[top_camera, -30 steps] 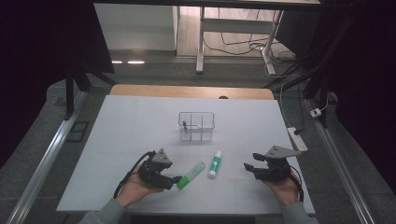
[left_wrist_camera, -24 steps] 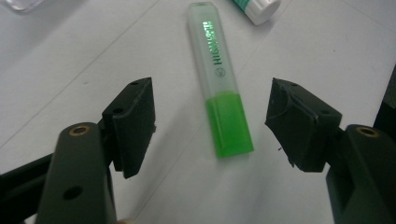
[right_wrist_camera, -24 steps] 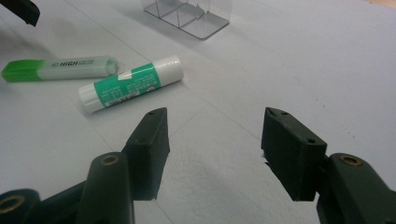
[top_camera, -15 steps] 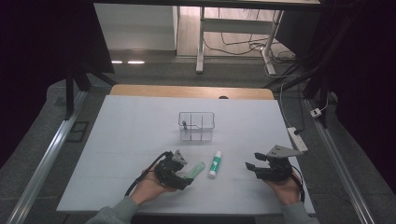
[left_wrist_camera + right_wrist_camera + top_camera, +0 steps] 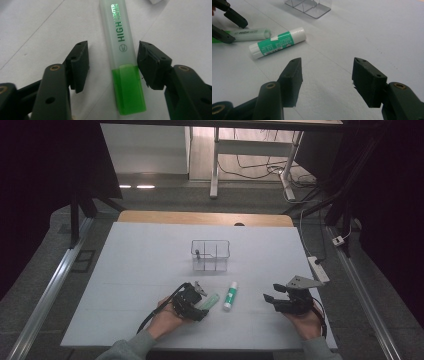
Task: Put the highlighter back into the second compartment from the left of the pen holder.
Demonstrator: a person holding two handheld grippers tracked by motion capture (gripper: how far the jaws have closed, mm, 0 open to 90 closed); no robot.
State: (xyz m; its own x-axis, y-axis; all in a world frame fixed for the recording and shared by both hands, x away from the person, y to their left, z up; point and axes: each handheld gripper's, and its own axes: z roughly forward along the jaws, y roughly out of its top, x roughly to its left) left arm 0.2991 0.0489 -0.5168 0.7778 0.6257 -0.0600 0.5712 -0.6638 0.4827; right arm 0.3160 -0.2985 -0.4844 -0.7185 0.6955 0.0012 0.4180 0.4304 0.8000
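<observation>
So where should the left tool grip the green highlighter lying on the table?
Across the flat-sided barrel of the green highlighter with the translucent cap, near the cap seam, coming straight down from above. It lies flat, already between the left tool's just-closing jaws, not yet pinched.

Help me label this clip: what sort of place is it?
Probably a lab or workshop recording station: a white-covered table, metal rails beside it, and loose cables under desks behind.
</observation>
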